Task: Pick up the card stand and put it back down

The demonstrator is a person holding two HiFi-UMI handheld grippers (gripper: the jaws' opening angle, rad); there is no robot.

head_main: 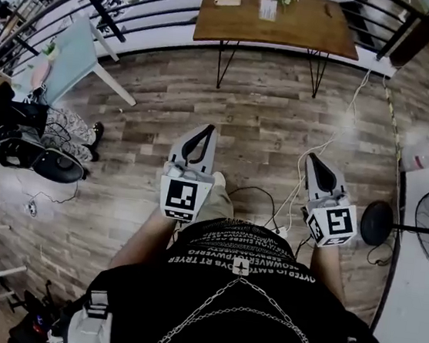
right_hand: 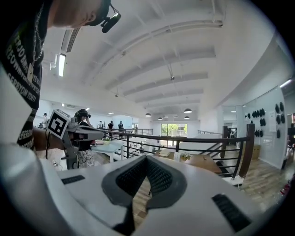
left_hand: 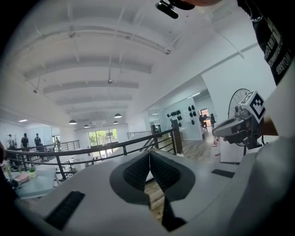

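Shirt (head_main: 239,286), bottom centre. Just above it, left gripper (head_main: 206,131) and right gripper (head_main: 313,158), the jaws of both closed together and empty. Card stand (head_main: 268,9) on table (head_main: 317,32), top centre.

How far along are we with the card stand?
Nothing visibly done: the card stand sits on the wooden table, well ahead. In hand: nothing; left gripper and right gripper are shut and empty. Likely left: approach, lift, set down.
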